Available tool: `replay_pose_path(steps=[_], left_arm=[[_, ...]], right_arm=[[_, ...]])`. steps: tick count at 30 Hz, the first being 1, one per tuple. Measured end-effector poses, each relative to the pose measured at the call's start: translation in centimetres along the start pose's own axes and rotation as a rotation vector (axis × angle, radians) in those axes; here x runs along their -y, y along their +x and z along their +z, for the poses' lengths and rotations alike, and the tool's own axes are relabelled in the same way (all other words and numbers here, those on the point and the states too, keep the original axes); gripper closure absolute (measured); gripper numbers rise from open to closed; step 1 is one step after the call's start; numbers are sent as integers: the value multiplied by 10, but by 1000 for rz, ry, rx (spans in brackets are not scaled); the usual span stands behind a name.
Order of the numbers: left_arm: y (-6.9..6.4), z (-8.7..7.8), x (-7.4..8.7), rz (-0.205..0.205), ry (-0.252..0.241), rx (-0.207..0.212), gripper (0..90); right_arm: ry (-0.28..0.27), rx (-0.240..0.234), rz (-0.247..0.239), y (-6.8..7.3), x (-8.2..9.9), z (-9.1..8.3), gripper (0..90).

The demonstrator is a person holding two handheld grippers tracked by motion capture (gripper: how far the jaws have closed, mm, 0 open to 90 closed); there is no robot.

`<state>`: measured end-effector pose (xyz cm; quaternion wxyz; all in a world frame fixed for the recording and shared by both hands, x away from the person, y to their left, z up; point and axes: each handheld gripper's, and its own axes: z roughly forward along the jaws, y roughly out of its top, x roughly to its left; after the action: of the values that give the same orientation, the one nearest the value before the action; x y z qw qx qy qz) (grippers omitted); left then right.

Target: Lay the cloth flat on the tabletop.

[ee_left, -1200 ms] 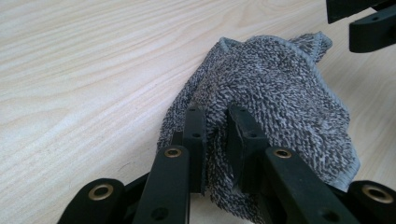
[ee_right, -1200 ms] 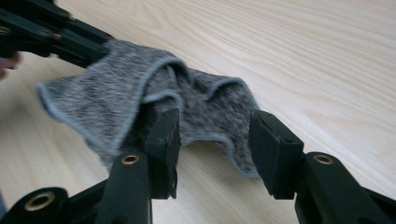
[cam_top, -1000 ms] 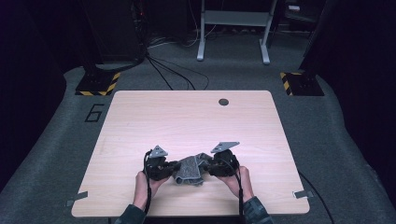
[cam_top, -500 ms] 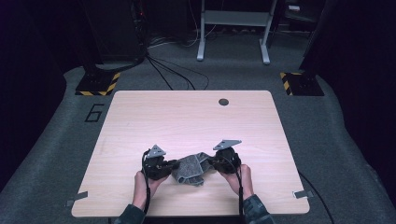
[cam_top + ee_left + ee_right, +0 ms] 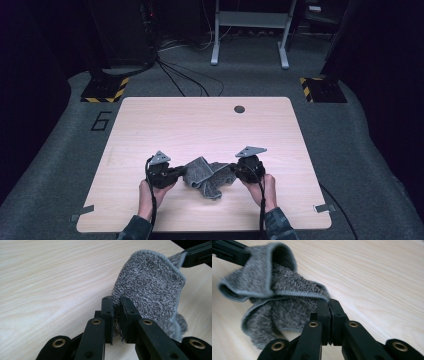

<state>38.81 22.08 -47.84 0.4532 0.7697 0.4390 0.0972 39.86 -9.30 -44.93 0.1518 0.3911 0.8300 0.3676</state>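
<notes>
Left tongs (image 5: 116,312), right tongs (image 5: 329,315) clamp grey cloth (image 5: 207,176); gripper views reveal pinched hems.

A light wooden table (image 5: 200,125) with a small round hole (image 5: 239,109) stands on grey carpet (image 5: 55,165). Behind it, black cables (image 5: 180,80) lie on the floor, near a grey metal frame (image 5: 250,30). The room is dark, and two yellow-black striped bases (image 5: 105,90) sit at both sides.

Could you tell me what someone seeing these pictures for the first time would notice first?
A crumpled grey towel near the front edge of the pale wooden table, pinched at either end by two black grippers. The left gripper is shut on one edge and the right gripper on another. A small dark round hole sits near the far edge.
</notes>
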Motion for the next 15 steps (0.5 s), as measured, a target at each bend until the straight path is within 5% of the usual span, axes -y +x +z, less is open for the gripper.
replay_pose_path(steps=[8, 15], left_arm=[[15, -3, 6, -63, 6, -29, 733], [17, -12, -9, -59, -12, -81, 389]], right_arm=[[-22, 64, 39, -14, 6, -12, 884], [-7, 33, 24, -10, 5, -11, 881]])
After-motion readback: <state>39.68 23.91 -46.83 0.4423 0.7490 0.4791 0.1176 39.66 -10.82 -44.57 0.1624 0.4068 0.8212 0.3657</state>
